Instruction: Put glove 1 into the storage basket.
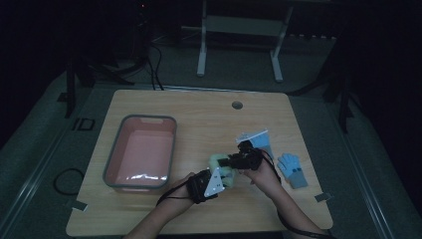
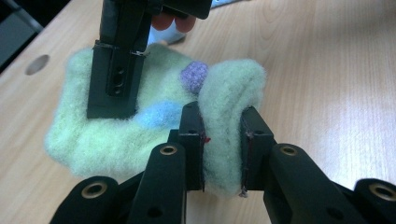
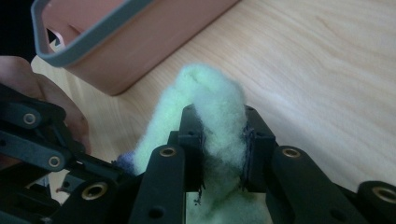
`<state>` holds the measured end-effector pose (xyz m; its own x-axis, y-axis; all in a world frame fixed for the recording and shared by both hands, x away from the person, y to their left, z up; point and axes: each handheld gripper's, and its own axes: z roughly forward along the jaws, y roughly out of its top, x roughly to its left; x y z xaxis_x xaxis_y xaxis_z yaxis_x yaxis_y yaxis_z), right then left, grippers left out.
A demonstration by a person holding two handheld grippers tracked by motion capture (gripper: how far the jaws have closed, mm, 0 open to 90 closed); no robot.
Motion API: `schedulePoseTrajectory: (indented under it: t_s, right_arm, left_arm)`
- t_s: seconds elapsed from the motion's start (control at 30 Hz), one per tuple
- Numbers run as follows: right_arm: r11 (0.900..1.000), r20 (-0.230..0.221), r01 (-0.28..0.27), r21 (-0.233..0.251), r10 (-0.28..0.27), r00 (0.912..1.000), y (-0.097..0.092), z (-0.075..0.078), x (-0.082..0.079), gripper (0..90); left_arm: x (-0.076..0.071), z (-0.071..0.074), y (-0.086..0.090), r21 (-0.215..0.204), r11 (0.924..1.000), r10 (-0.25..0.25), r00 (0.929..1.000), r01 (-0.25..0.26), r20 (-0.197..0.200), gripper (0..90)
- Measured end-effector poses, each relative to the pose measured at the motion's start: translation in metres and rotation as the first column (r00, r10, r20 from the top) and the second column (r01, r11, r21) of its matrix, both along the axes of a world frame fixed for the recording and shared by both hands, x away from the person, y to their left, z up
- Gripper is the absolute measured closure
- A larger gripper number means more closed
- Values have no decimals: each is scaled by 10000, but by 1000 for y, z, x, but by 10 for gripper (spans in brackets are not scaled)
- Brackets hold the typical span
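Note:
A pale green fuzzy sock (image 1: 217,162) with a blue patch and a purple patch lies at the middle right of the wooden table (image 1: 209,114). My left gripper (image 2: 223,120) is shut on a raised fold of the fuzzy sock (image 2: 116,135), which bulges up between the pads. My right gripper (image 3: 220,120) is shut on another bunched fold of the fuzzy sock (image 3: 210,93). In the high view the left gripper (image 1: 221,174) and the right gripper (image 1: 233,161) meet over the sock from opposite sides. The right gripper's fingers (image 2: 116,70) stand on the sock's far part in the left gripper view.
A pink tub with a grey rim (image 1: 115,149) stands to the left of the sock, and its corner (image 3: 70,53) is close in the right gripper view. A blue glove (image 1: 292,169) and a white and blue packet (image 1: 255,137) lie at the right. A cable hole (image 1: 237,105) sits near the far edge.

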<state>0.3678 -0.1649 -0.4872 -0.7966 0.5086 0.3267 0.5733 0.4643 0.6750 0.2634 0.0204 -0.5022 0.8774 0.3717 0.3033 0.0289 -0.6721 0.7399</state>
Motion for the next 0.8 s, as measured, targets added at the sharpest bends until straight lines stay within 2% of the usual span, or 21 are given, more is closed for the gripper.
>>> schedulePoseTrajectory:
  t_s: [0.33,0.43,0.57,0.6,0.8]
  right_arm:
    - [9995,494,-284,119,277,9984,26,28,1,741]
    - [9990,653,-383,228,368,9972,33,36,0,741]
    - [9985,692,-445,310,422,9967,38,42,0,740]
    - [9981,762,-528,321,502,9958,44,46,-1,740]
    - [9971,845,-710,292,683,9941,59,53,1,740]
  left_arm:
    - [0,28,20,346,9992,183,9997,-189,154,754]
    - [-1,35,27,323,9992,244,9995,-251,217,754]
    - [-2,42,33,415,9988,260,9993,-271,275,753]
    - [-3,46,37,575,9979,267,9990,-287,357,753]
    - [-3,53,50,746,9966,329,9988,-356,363,753]
